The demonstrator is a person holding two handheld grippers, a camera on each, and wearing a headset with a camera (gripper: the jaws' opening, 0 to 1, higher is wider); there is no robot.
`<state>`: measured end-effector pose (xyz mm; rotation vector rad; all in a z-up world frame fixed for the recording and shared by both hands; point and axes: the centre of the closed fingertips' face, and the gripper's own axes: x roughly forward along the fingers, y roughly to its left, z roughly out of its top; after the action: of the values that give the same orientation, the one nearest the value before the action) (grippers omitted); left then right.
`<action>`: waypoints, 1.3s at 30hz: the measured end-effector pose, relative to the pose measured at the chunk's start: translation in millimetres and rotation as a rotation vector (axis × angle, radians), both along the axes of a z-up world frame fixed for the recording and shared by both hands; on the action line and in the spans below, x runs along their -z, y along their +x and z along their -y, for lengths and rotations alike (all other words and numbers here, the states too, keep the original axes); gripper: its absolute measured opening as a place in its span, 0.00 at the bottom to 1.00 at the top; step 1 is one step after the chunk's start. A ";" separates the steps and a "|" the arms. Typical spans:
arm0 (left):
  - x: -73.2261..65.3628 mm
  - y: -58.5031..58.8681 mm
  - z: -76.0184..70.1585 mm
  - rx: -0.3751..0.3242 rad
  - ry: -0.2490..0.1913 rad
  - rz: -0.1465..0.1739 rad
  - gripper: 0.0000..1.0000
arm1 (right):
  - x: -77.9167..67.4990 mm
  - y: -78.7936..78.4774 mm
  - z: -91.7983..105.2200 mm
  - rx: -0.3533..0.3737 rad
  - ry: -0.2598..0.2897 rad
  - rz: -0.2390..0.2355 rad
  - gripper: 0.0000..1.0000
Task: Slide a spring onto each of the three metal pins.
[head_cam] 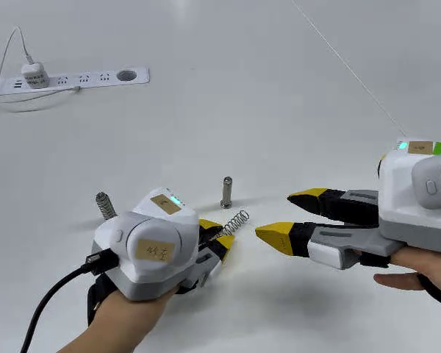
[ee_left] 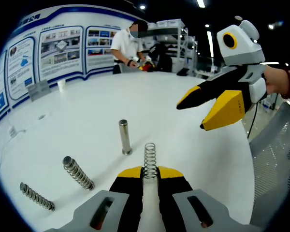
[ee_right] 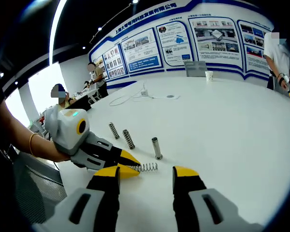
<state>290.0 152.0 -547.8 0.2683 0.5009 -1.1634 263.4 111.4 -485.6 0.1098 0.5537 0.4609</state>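
Spring [head_cam: 235, 220] is sticking out ahead of my left tool [head_cam: 219, 237], whose nearly closed jaws are pinching its near end. It is hovering near the bare upright pin [head_cam: 226, 192] on the bench [head_cam: 228, 95], not touching it. My right tool [head_cam: 285, 215] is waiting alongside, gaping wide and holding nothing. One spring-covered pin [ee_left: 78, 172] and a second spring-covered pin [ee_left: 36, 196] are standing further left.

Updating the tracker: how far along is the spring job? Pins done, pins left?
Done: two sprung pins stand on the table, each wearing a spring. In hand: the left gripper is shut on the third spring, pointed toward the bare pin. Left: slide that spring onto the bare pin. The right gripper is open and holds nothing.
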 end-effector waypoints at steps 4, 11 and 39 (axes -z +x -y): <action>-12.0 -0.8 -4.1 -0.013 -0.032 0.009 0.10 | -6.9 4.4 -1.8 0.021 0.045 0.006 0.43; -35.0 -5.5 -11.4 -0.025 -0.095 0.028 0.10 | -21.0 10.5 -8.0 0.041 0.147 0.019 0.39; -95.2 -15.6 -24.6 -0.074 -0.342 0.019 0.10 | -50.4 18.8 -35.5 0.051 0.442 0.020 0.25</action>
<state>274.4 176.6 -452.6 -0.0343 0.2858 -1.1520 282.2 146.8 -435.3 0.5403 0.4214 0.5289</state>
